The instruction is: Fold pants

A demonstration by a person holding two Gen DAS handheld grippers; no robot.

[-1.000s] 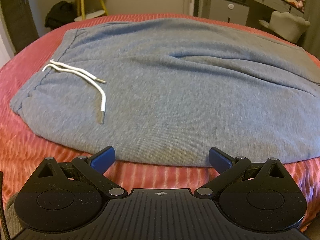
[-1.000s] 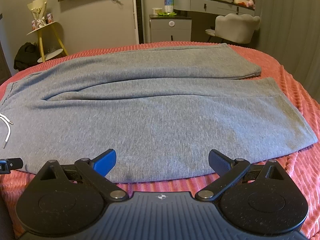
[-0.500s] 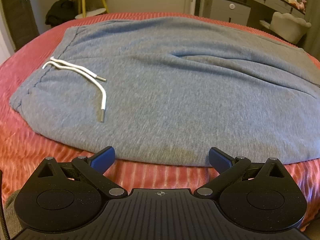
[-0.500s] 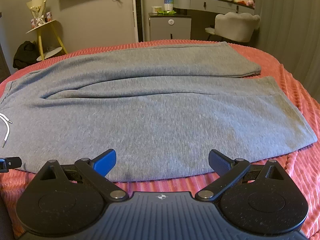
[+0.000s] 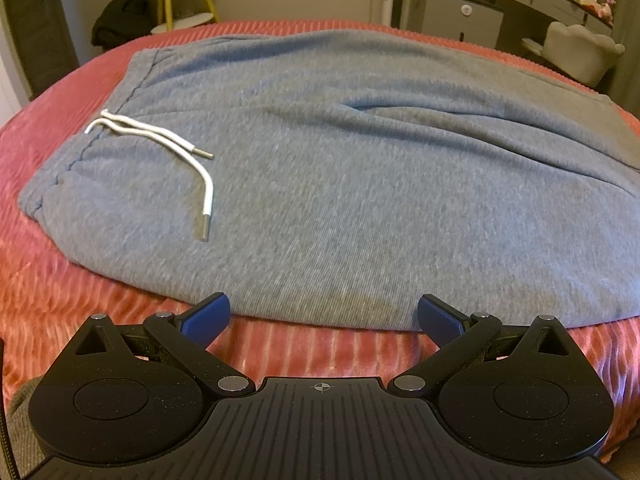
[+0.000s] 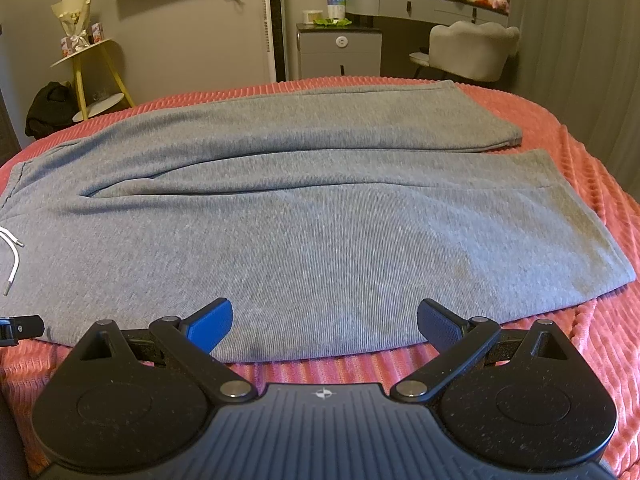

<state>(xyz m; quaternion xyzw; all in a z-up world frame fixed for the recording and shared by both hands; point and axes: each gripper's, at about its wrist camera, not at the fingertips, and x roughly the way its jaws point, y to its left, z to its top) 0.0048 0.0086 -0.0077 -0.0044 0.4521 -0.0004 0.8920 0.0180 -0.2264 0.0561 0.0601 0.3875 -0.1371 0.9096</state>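
Grey sweatpants (image 5: pixel 340 184) lie flat on a red ribbed bedspread (image 5: pixel 60 288), waistband at the left, both legs running right. A white drawstring (image 5: pixel 160 140) lies on the waist area. My left gripper (image 5: pixel 324 316) is open and empty at the pants' near edge, by the waist end. In the right wrist view the pants (image 6: pixel 320 232) show with both leg hems at the right. My right gripper (image 6: pixel 324 320) is open and empty at the near edge of the near leg. The drawstring (image 6: pixel 12 260) shows at the left edge.
The red bedspread (image 6: pixel 580 340) extends around the pants. Beyond the bed stand a yellow-legged side table (image 6: pixel 92 68), a dark bag (image 6: pixel 48 112), a grey cabinet (image 6: pixel 340 52), a dresser and a pale chair (image 6: pixel 472 48). Part of the left gripper (image 6: pixel 20 326) shows at the left edge.
The left gripper has shifted a little left and forward along the near edge, so the waist end sits more central. The right gripper has barely moved. Both stay open.
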